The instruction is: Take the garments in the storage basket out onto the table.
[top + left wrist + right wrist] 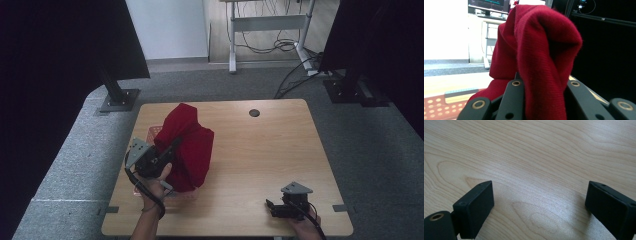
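While the left tongs (pixel 541 85) clamp the red cloth (pixel 536 50), the right tongs (pixel 539 205) stand apart over the table (pixel 536 152).

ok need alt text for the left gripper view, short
A bunched red cloth rises from between the left gripper's black jaws, which are closed on it. Behind, at left, lie a wooden table and a red perforated basket.
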Motion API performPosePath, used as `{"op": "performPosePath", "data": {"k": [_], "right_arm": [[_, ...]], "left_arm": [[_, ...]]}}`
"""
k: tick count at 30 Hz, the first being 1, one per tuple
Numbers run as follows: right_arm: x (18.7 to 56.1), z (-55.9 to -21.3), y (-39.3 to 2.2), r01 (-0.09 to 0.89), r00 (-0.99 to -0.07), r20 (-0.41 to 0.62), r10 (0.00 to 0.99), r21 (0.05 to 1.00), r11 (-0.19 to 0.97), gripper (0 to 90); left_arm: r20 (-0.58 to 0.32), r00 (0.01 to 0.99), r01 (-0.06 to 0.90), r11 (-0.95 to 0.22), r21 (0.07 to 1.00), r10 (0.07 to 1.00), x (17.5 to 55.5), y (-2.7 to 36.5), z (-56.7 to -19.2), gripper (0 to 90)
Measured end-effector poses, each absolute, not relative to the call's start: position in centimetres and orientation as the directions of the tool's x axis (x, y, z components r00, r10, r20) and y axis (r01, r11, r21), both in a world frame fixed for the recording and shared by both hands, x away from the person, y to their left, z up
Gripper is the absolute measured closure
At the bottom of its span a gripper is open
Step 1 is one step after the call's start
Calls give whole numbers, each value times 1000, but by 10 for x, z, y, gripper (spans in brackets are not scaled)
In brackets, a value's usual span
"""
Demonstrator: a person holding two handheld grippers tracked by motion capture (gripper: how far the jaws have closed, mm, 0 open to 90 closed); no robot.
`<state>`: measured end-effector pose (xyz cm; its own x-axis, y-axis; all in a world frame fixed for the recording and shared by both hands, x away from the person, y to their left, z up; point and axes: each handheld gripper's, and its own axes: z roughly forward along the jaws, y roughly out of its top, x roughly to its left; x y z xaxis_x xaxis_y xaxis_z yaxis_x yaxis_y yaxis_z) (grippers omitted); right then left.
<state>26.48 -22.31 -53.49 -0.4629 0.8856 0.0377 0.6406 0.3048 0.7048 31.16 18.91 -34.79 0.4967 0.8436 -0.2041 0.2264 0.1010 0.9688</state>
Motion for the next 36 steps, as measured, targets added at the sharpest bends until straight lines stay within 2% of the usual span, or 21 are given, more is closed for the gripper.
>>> {"op": "performPosePath", "data": {"k": [13, 22, 36], "right_arm": [[265, -535, -223, 641, -462, 38, 886, 704, 304, 80], [267, -535, -223, 654, -451, 40, 892, 695, 299, 31], [268, -536, -222, 659, -445, 38, 895, 690, 298, 15]], "left_arm": [[-196, 516, 226, 88, 970, 834, 312, 173, -343, 767], [-190, 529, 226, 78, 971, 827, 313, 163, -338, 767], [-192, 556, 225, 76, 971, 809, 317, 147, -335, 767]]}}
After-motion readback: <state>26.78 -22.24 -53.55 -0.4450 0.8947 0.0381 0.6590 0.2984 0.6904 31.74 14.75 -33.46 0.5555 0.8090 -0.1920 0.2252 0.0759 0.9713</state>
